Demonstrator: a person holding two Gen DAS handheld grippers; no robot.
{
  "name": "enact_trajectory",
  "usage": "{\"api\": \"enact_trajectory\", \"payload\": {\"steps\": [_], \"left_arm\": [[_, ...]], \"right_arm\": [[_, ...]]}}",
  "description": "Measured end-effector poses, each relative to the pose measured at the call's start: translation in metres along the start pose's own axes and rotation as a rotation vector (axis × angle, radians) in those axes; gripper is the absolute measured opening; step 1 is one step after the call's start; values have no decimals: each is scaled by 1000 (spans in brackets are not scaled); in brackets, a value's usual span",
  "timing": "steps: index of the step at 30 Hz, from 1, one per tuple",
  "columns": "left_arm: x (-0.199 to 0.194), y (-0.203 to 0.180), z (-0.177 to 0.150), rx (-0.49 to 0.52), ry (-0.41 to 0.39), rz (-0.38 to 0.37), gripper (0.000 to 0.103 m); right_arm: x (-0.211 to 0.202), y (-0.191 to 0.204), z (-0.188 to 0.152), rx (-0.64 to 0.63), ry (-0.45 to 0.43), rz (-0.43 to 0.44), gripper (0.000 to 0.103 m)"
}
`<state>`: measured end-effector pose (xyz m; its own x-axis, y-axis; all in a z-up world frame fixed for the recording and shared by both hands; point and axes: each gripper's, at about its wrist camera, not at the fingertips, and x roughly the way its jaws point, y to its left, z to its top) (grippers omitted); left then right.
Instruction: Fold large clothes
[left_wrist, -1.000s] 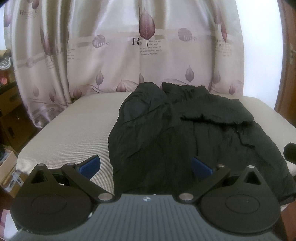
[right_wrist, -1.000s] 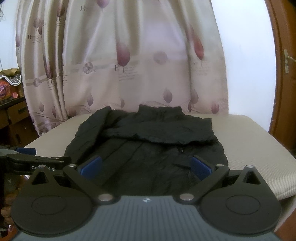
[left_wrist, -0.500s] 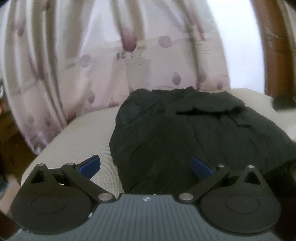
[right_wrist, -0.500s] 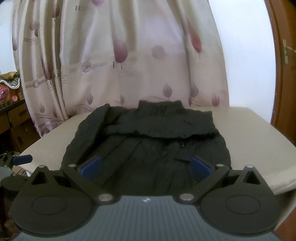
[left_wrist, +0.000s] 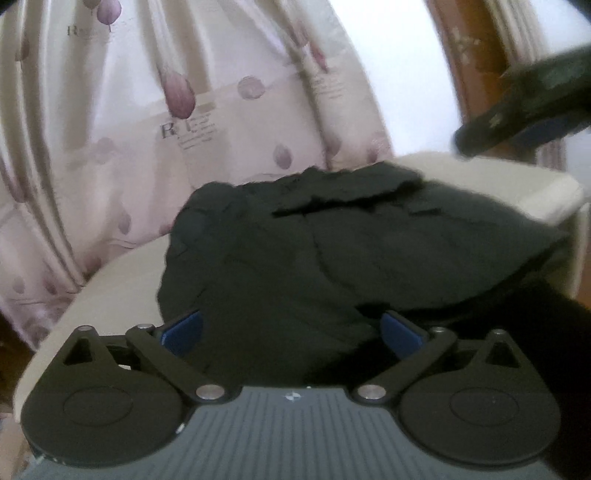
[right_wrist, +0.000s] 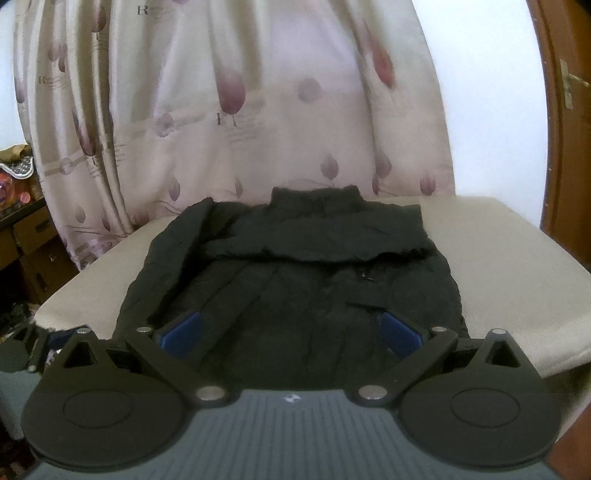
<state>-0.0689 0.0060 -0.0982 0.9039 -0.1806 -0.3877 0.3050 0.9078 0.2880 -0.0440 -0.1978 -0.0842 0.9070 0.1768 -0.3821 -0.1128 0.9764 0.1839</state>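
Fingers (left_wrist: 183, 330) spread on both grippers, black jacket (right_wrist: 295, 273) collar sharp only in right view, left view blurred

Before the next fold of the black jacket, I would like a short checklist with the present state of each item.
1. Left tongs open and holding nothing: ok, blue pads wide apart, no cloth between them.
2. Right tongs open and holding nothing: ok, same.
3. Black jacket lies wholly on the beige pad: not ok; in the left wrist view a part hangs over the near right edge.
4. Sleeves already folded in: ok, the top sleeve lies across the chest.
5. Collar end is far, hem near the tongs: ok.
6. The two tongs apart from each other: ok, though the left view is blurred.
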Motion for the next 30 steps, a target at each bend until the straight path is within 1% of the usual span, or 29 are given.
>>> {"api": "enact_trajectory", "payload": {"steps": [2, 4, 5, 6, 7, 8, 9, 11, 13, 15, 17, 18, 20, 21, 22, 25, 27, 30], "left_arm": [[-5, -3, -3, 19, -14, -1, 103], [5, -12, -6, 82, 10, 58, 101], [11, -14, -8, 99, 21, 74, 94], [16, -14, -10, 100, 39, 80, 82], [23, -12, -10, 87, 74, 82, 74], [28, -8, -10, 65, 102, 82, 50], [31, -3, -10, 35, 119, 88, 33], [27, 13, -8, -37, 109, 104, 22], [22, 31, -1, -91, 93, 128, 19], [17, 58, 14, -146, 68, 194, 17], [15, 104, 37, -228, 36, 287, 17], [17, 126, 45, -263, 29, 321, 17], [24, 179, 67, -341, 29, 407, 17], [30, 206, 76, -380, 28, 461, 17], [36, 229, 83, -401, 29, 511, 17], [58, 289, 97, -452, 59, 631, 17], [80, 328, 100, -483, 95, 706, 17], [110, 365, 94, -474, 139, 777, 17]], "right_arm": [[4, -2, -2, 13, 14, 2, 103], [9, -3, -3, 35, 37, 13, 103], [11, -3, -3, 40, 47, 20, 103], [11, -2, -4, 39, 52, 25, 103], [10, -1, -5, 32, 53, 26, 103], [9, 0, -4, 24, 49, 24, 103], [8, 0, -4, 18, 44, 20, 103], [6, 0, -4, 18, 36, 13, 103], [8, -3, -3, 28, 42, 10, 103], [12, -4, -2, 33, 57, 5, 103], [15, -6, 0, 33, 63, -1, 103], [16, -7, 2, 30, 64, -4, 103], [19, -10, 5, 25, 62, -13, 103], [21, -11, 7, 23, 60, -21, 103], [23, -13, 8, 21, 59, -28, 103], [30, -17, 12, 18, 66, -52, 103], [36, -19, 14, 16, 77, -58, 103], [45, -18, 17, 3, 92, -65, 103]]}}
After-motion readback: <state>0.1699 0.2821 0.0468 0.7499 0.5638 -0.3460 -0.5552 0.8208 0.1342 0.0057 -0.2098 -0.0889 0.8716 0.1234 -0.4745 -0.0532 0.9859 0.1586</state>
